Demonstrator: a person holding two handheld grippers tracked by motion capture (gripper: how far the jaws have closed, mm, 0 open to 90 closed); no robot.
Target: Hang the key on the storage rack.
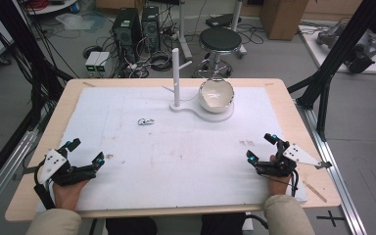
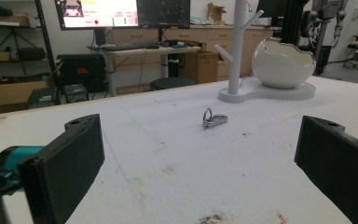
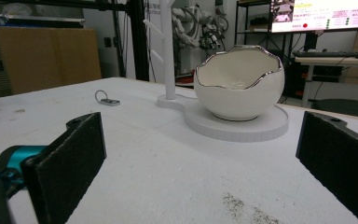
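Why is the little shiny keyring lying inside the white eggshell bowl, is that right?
Not quite. The keyring lies on the white mat, apart from the eggshell bowl, which sits on the stand's base. The high view shows it.

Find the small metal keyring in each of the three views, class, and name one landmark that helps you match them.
High view: keyring lies left of centre on the white mat, left of the stand.
Left gripper view: centre, in front of the stand.
Right gripper view: upper left, left of the stand.
Shared landmark: the white bowl.

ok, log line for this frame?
left gripper open, idle | right gripper open, idle | key ring on mat | eggshell bowl on stand base
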